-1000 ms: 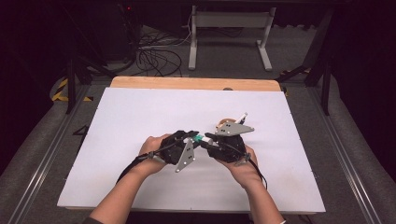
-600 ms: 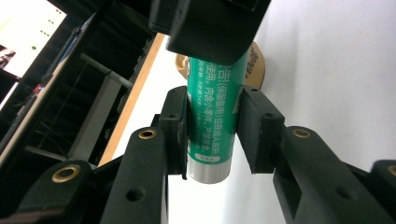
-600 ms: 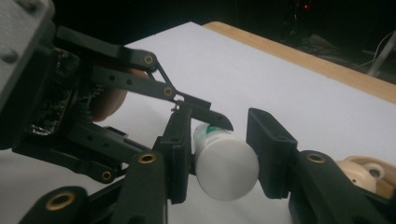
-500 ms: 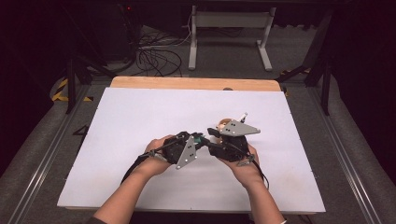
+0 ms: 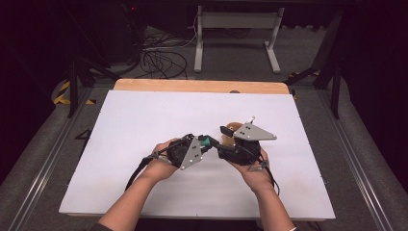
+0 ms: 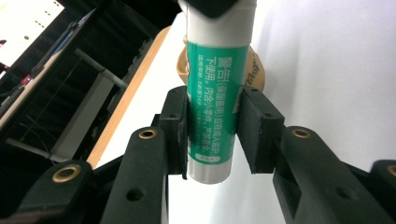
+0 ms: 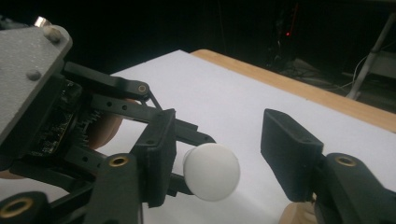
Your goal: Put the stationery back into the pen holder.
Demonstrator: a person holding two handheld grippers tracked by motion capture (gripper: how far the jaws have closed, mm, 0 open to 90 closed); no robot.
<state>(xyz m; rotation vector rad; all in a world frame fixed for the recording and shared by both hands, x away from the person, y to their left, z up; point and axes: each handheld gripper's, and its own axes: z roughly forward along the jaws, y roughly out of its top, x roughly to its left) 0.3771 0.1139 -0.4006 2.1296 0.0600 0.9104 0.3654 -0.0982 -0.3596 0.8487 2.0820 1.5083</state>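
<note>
— Jaws first: how do the left ones stand?

— Clamped on the glue stick (image 6: 211,126). In the left gripper view the two black pads press its green label from either side, with the white butt end poking out just below them. The left gripper (image 5: 204,142) holds it clear of the table, pointing toward the other hand.

— And the right gripper (image 7: 219,149)?

— Its jaws are spread wide. In the right gripper view the stick's round white end (image 7: 211,171) sits in the gap, right beside one pad and well apart from the other. Whether it touches the near pad, I cannot tell.

— Where is all this on the table?

— In the high view both hands meet over the near middle of the white board (image 5: 144,120), the right gripper (image 5: 226,139) just right of the left. A tan, wood-coloured object (image 5: 234,128) lies on the board just behind the right gripper, partly hidden by its grey plate.

— Beyond that?

— A wooden table edge (image 5: 192,85) runs along the board's far side, and cables (image 5: 159,53) lie on the dark floor behind.
</note>
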